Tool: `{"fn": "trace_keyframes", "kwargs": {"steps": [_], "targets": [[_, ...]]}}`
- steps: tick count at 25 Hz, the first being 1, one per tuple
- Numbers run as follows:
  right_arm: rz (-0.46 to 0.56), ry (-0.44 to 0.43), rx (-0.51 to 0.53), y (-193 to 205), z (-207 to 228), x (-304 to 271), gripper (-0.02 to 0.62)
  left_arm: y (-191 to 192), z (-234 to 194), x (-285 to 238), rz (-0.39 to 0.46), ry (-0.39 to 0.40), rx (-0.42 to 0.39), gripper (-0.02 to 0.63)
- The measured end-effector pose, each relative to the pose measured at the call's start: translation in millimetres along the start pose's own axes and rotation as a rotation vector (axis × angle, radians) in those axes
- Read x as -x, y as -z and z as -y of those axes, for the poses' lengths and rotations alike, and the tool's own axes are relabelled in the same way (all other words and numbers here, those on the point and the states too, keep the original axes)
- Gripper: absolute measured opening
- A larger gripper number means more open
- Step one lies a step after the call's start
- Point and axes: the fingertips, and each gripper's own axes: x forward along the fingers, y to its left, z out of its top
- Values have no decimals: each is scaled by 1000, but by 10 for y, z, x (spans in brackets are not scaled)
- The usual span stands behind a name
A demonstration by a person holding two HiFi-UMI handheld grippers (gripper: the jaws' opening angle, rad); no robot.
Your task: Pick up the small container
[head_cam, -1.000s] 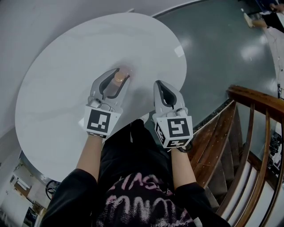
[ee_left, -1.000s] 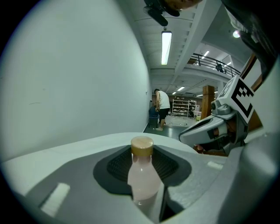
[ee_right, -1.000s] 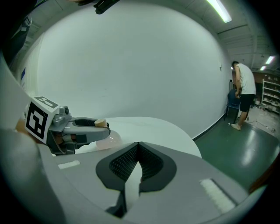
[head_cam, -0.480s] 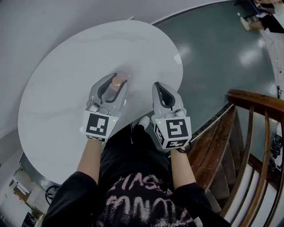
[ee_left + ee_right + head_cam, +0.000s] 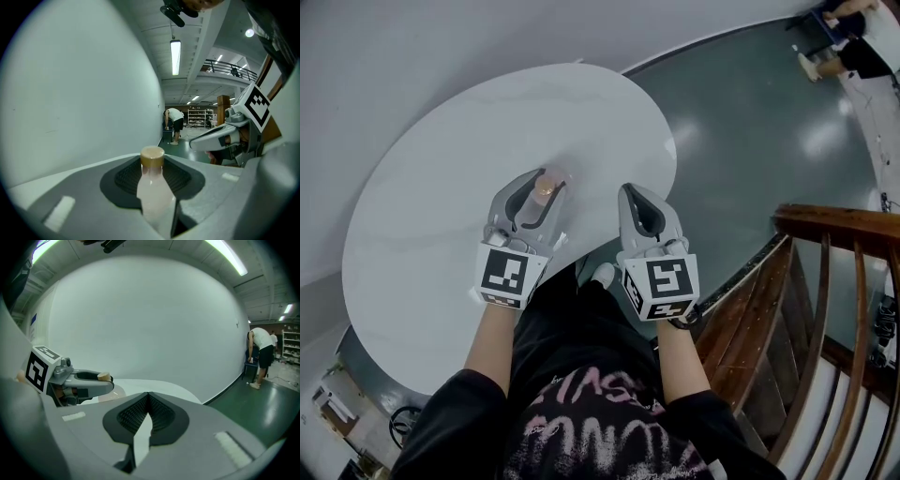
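Observation:
The small container is a pale, milky bottle (image 5: pixel 546 190) with a tan cap (image 5: pixel 152 156). My left gripper (image 5: pixel 547 178) is shut on its body, and the bottle (image 5: pixel 153 197) stands upright between the jaws, over the near right part of the round white table (image 5: pixel 431 197). Whether its base touches the table is hidden. My right gripper (image 5: pixel 636 193) hangs beside it to the right, past the table's near edge, shut with nothing between its pads (image 5: pixel 149 414). The right gripper view shows the left gripper (image 5: pixel 86 380) and the cap (image 5: pixel 103 376) from the side.
A wooden stair railing (image 5: pixel 839 281) runs along the right, above dark green floor (image 5: pixel 750 112). A white wall (image 5: pixel 79 93) curves behind the table. Far off, a person (image 5: pixel 260 355) bends over near shelving. The person's legs and shoe (image 5: pixel 602 275) are below the grippers.
The left gripper has kept its hold on the bottle and drawn slightly back toward the person. The table looks a little farther away. The right gripper moved along beside it, still shut.

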Motion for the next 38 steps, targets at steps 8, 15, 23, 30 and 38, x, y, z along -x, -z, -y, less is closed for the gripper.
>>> {"fn": "trace_keyframes", "kwargs": {"steps": [8,15,23,30,38], "targets": [[32,-7,9,-140,-68,227,14,-173,51,220,20,-29,6,137],[79,-15,29,-322,-112,336,14,-354,32,367,48,-58,-9,137],[120,-3,61,-470,-139,477,11,-536,56,510,82,-78,-25,137],[154,-2,72,-575,-152,581,11,-629,117,586,99,-86,-42,137],[200,3,78,-741,-143,723,9,-803,177,686,121,-94,-61,137]]}}
